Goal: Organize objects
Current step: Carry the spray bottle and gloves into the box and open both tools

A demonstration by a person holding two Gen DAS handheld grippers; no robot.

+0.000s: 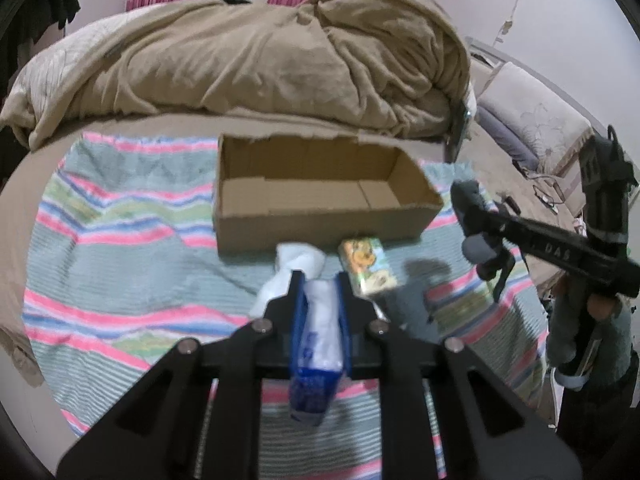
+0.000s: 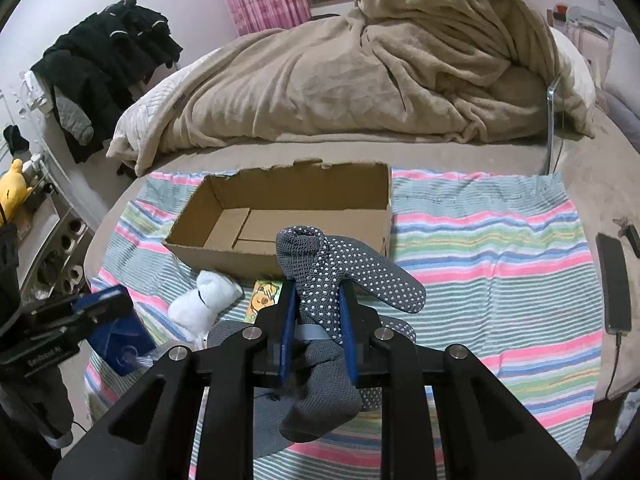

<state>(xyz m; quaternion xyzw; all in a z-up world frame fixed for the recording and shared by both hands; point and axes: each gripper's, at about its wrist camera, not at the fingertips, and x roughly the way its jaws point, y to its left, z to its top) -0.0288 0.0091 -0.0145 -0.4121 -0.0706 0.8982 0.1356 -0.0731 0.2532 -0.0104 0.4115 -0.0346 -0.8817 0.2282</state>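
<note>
An open, empty cardboard box (image 1: 320, 196) (image 2: 280, 216) sits on a striped towel (image 1: 120, 240) (image 2: 500, 248) on the bed. My left gripper (image 1: 319, 280) is shut on a blue and white tissue pack (image 1: 316, 352), held above the towel short of the box; it also shows in the right wrist view (image 2: 116, 328). My right gripper (image 2: 318, 292) is shut on a grey dotted sock (image 2: 340, 272), in front of the box; it shows at the right of the left wrist view (image 1: 476, 232). A white sock (image 1: 298, 264) (image 2: 206, 300) and a small cartoon-printed pack (image 1: 368, 270) (image 2: 264, 296) lie before the box.
A heaped tan blanket (image 1: 280, 56) (image 2: 380, 72) lies behind the box. A phone on a cable (image 2: 614, 284) lies at the bed's right edge. Dark clothes (image 2: 104, 64) hang at the left, above a rack with a yellow toy (image 2: 12, 192).
</note>
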